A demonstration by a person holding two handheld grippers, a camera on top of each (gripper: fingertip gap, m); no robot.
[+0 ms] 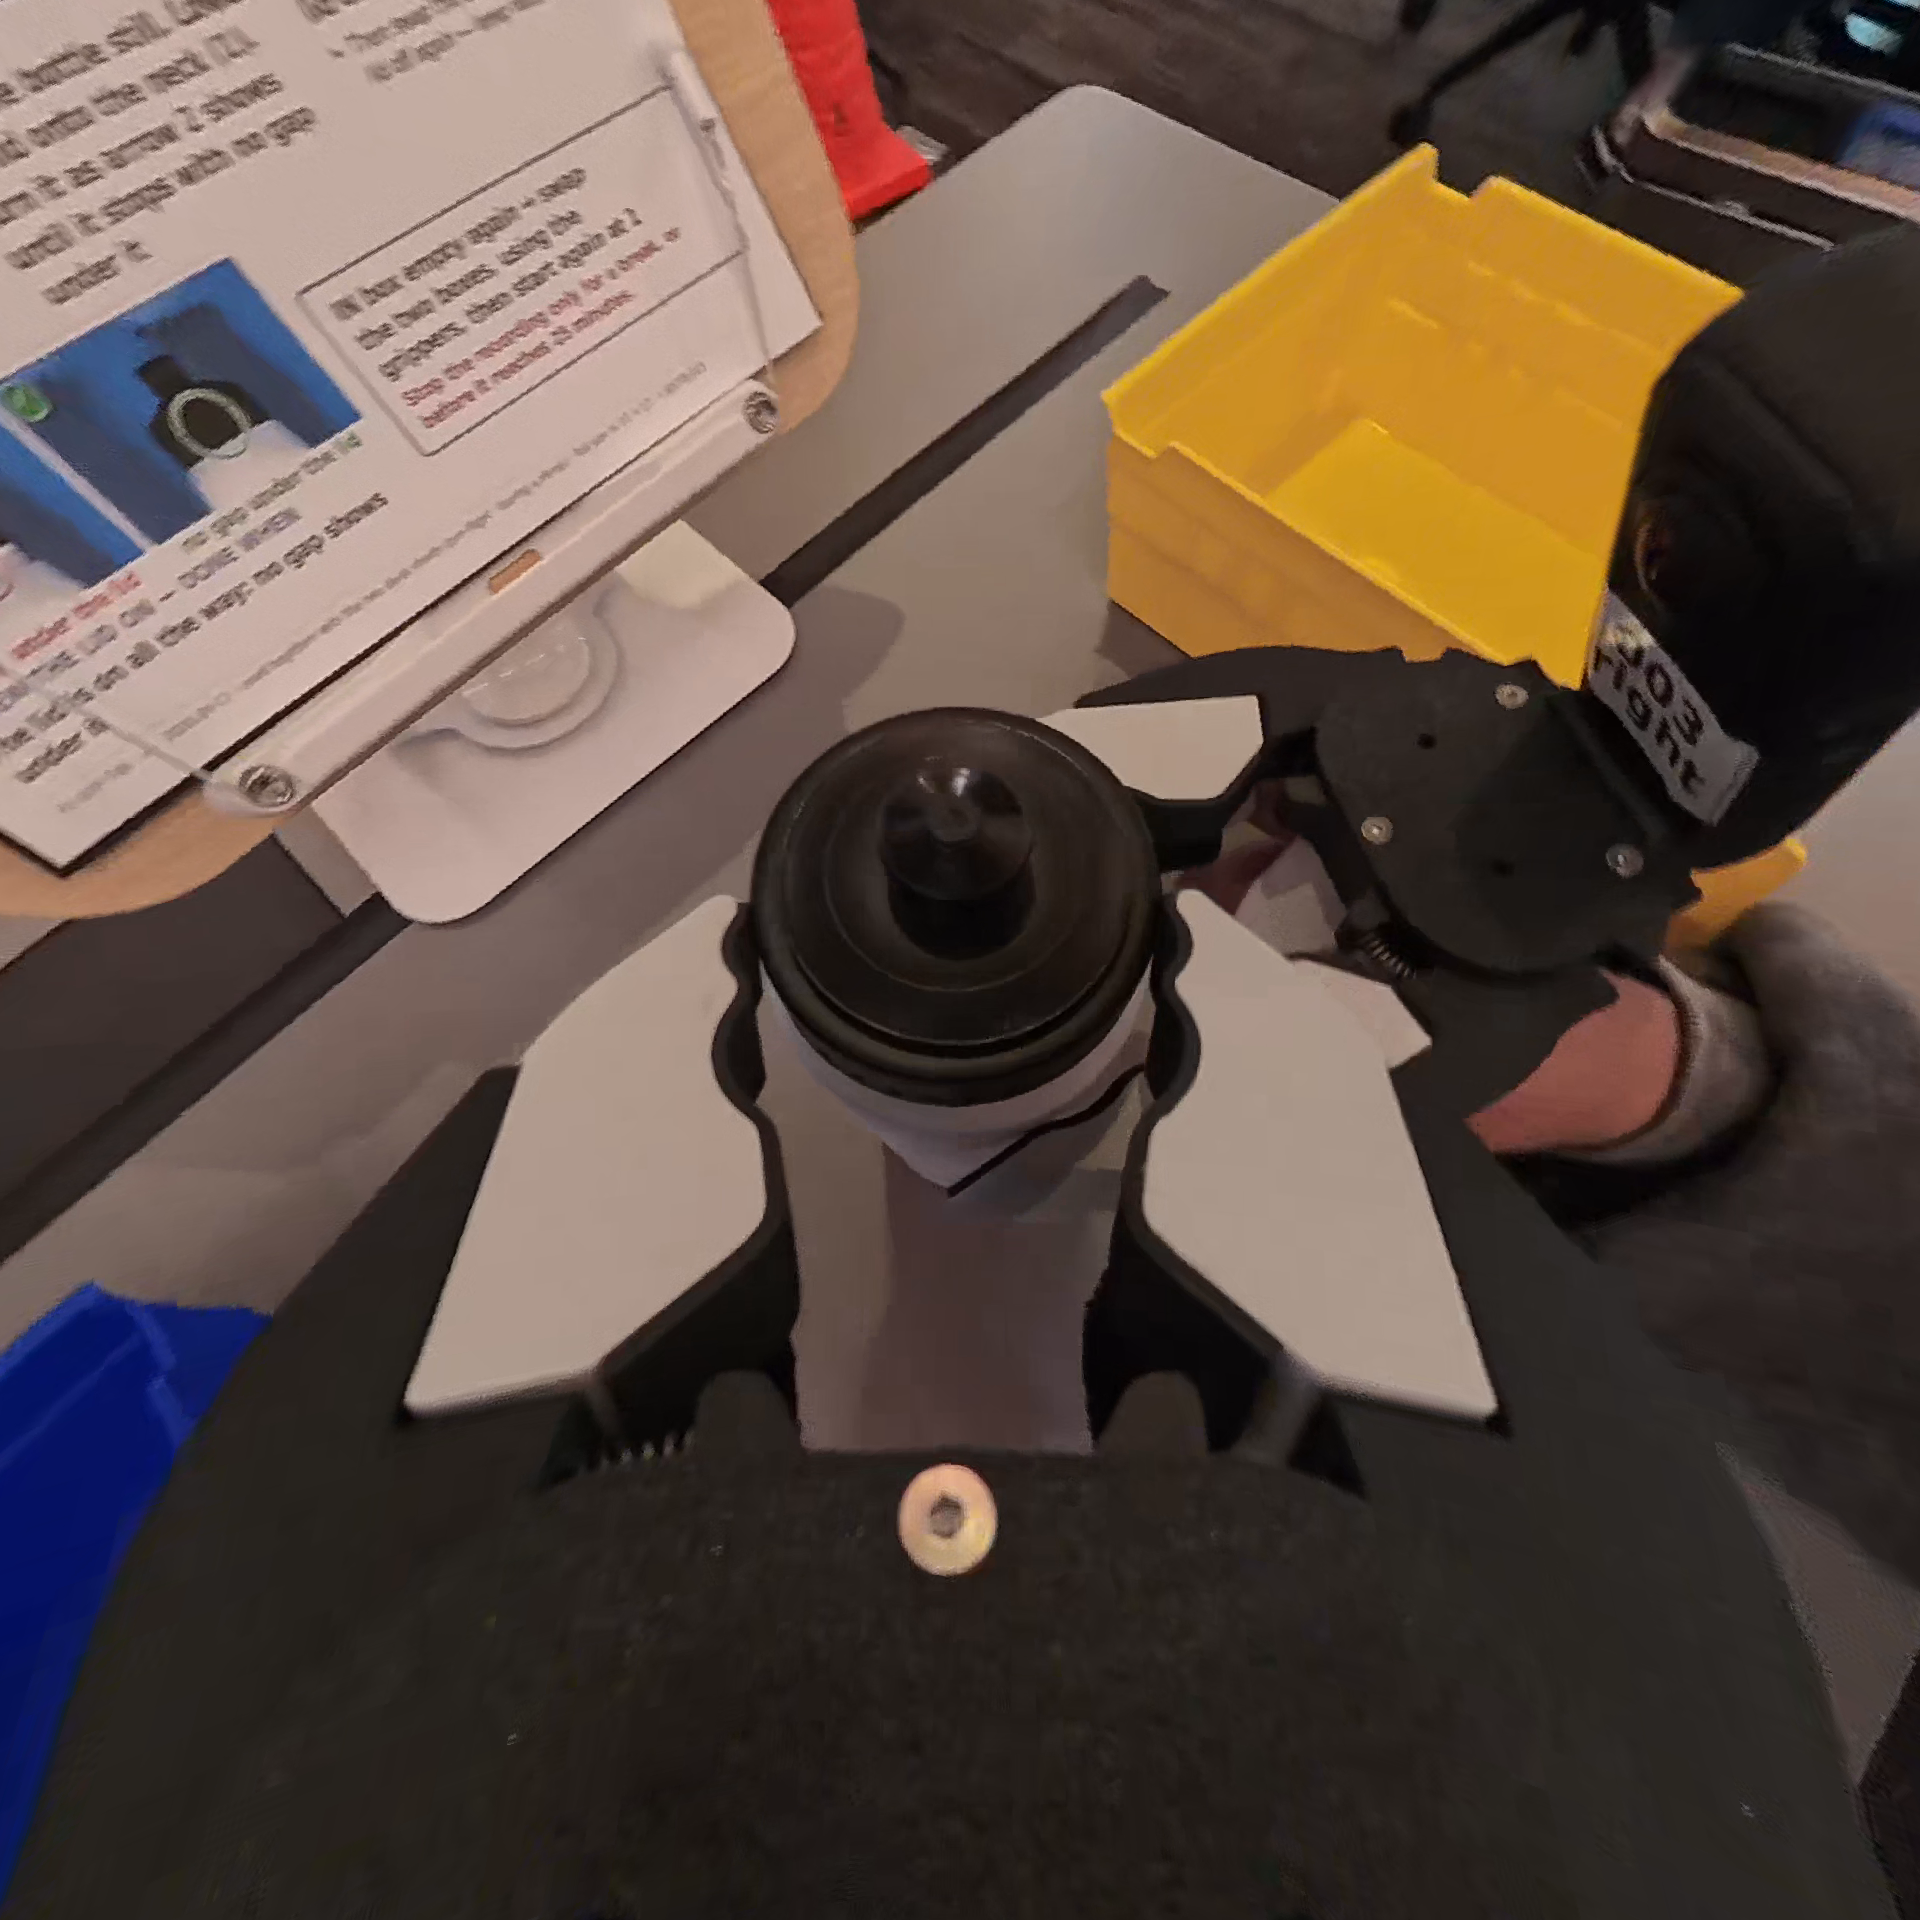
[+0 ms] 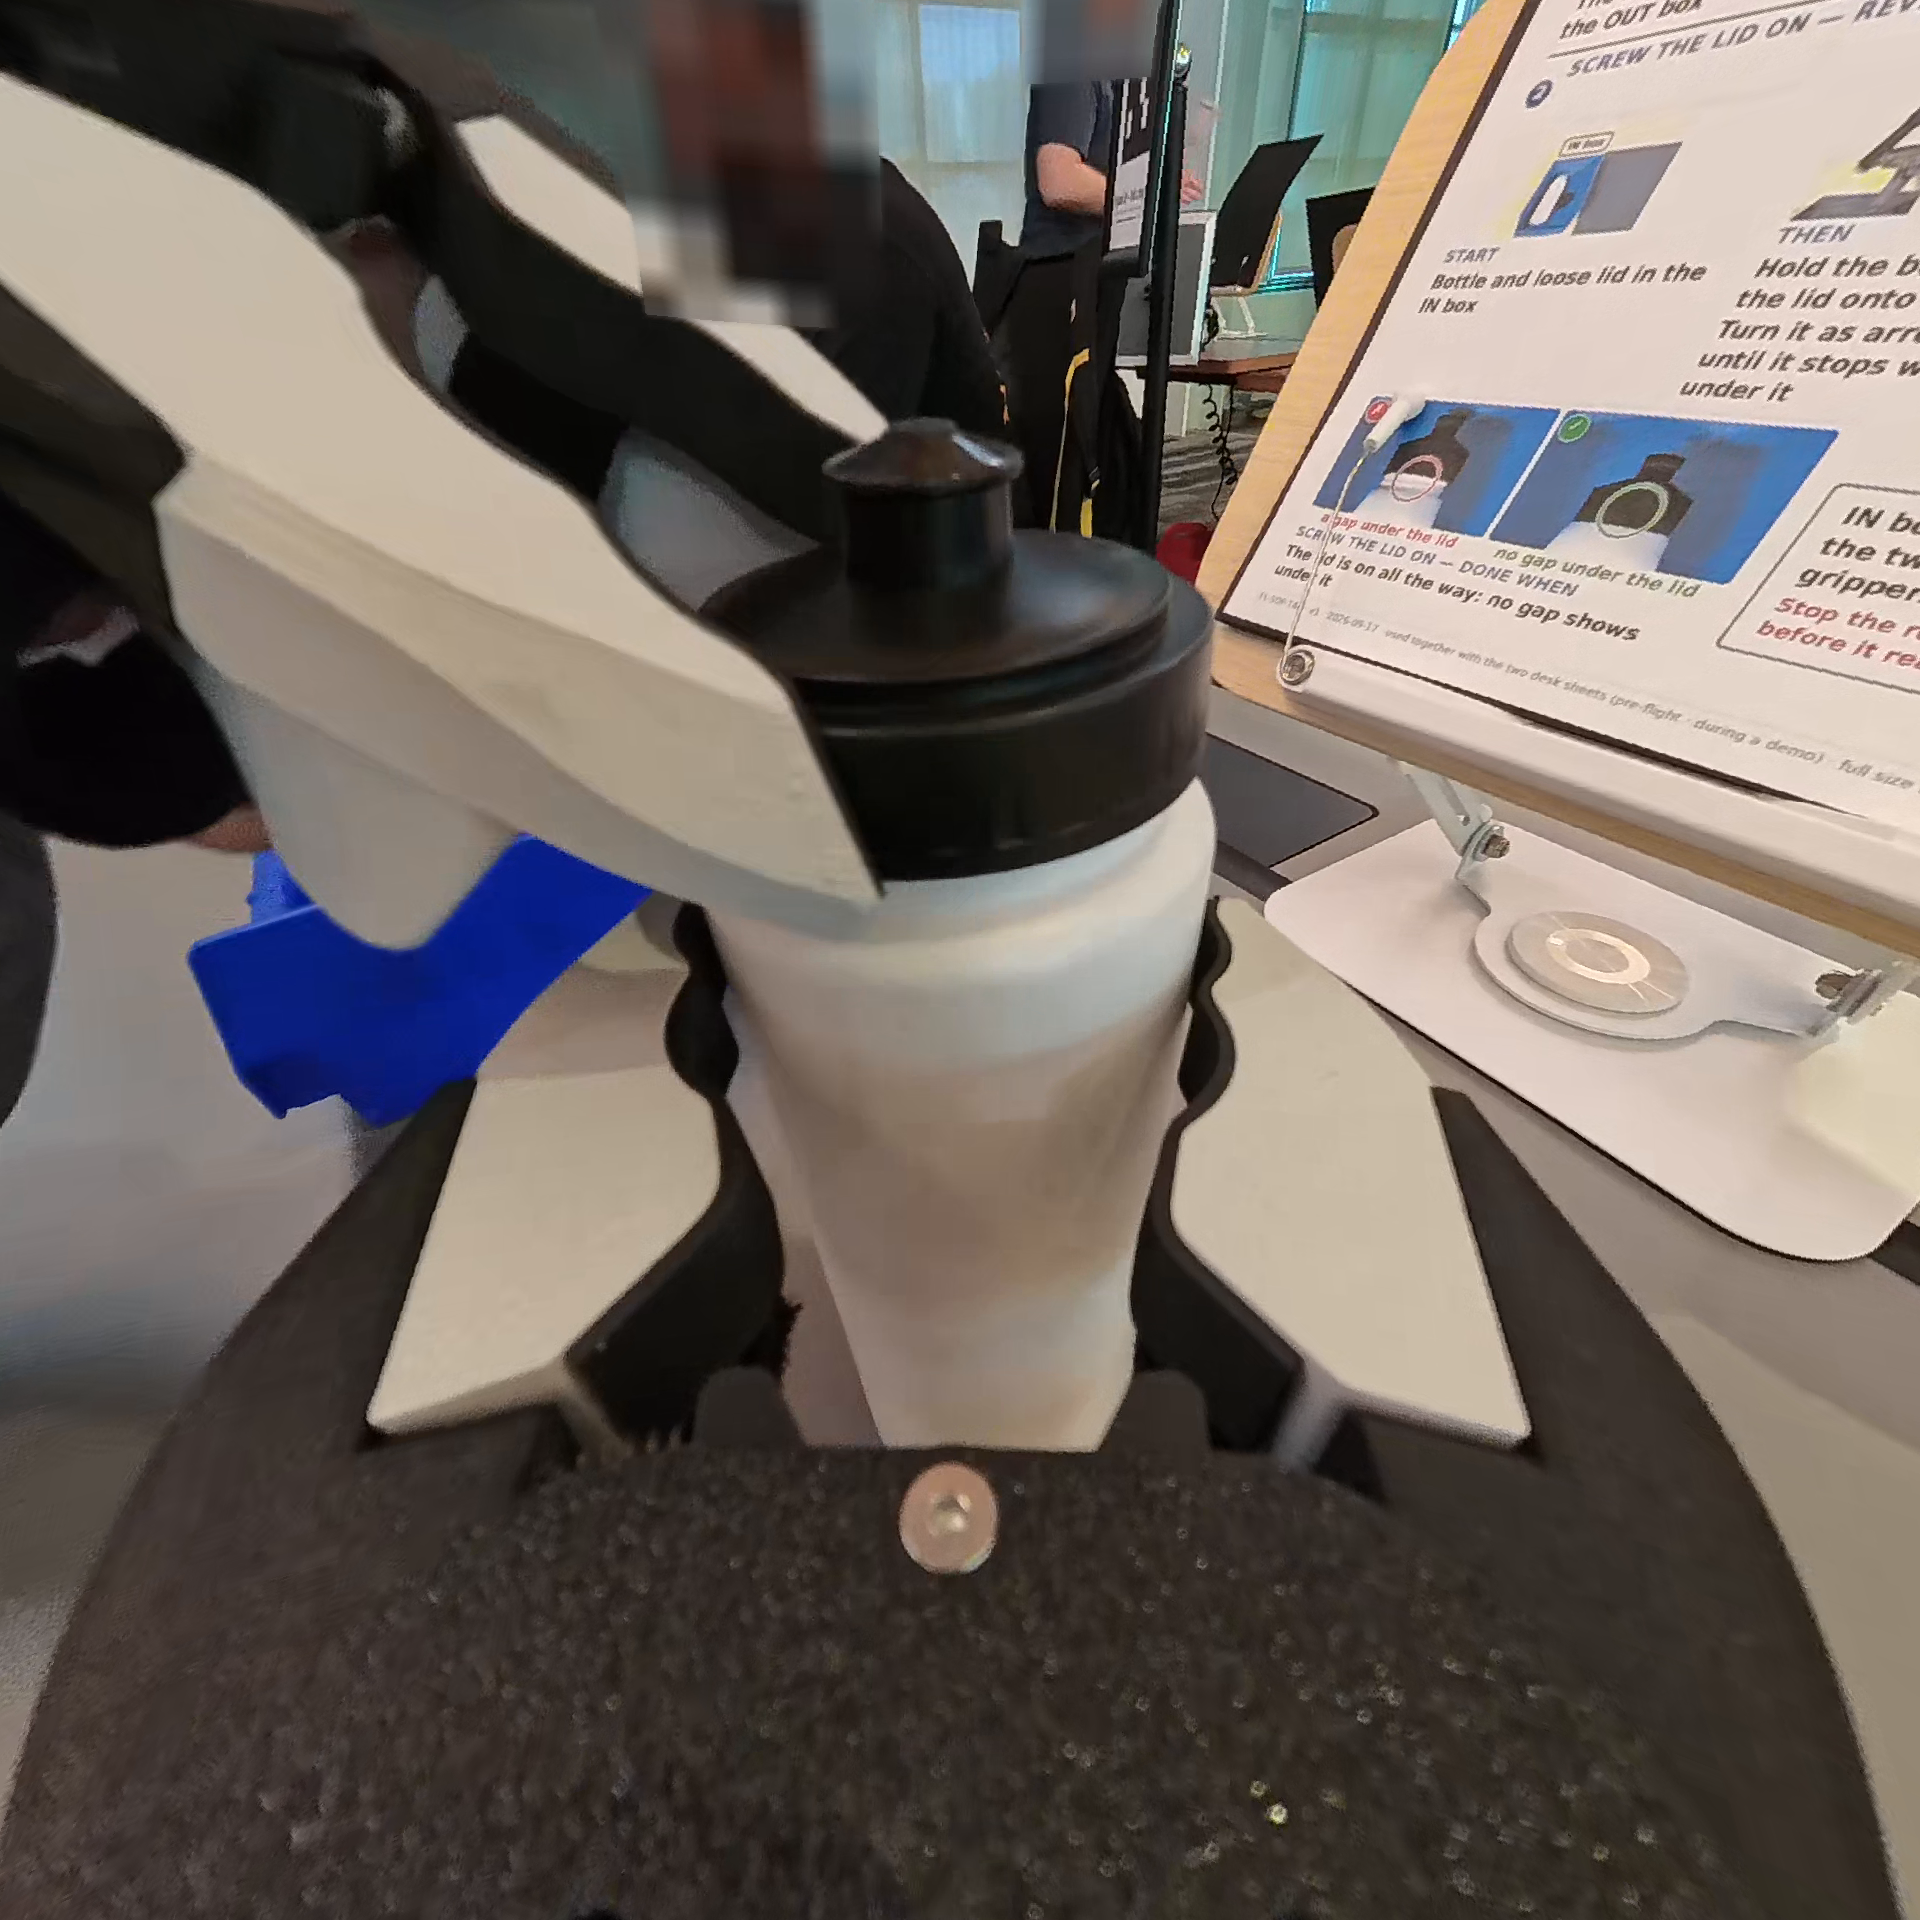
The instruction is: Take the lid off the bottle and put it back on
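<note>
A white bottle (image 2: pixel 966 1143) stands upright, with a black lid (image 2: pixel 1039 727) with a spout on its neck. My right gripper (image 2: pixel 956 987) is shut on the bottle's body from the side. My left gripper (image 2: pixel 842 613) comes in from the upper left and is shut on the lid's rim. In the left wrist view I look down on the lid (image 1: pixel 951 821), which is clamped between my left gripper's (image 1: pixel 956 935) fingers. The bottle's white shoulder (image 1: pixel 935 1112) shows below it. The right gripper (image 1: pixel 1195 821) reaches in from the right, with a gloved hand (image 1: pixel 1662 1049) holding it.
A yellow bin (image 1: pixel 1403 468) stands at the back right on the grey table (image 1: pixel 987 364). A blue bin (image 1: pixel 94 1403) sits at the left and also shows in the right wrist view (image 2: pixel 395 987). An instruction board (image 1: pixel 364 312) on a white stand base (image 2: pixel 1558 1091) stands close behind the bottle. People are in the background.
</note>
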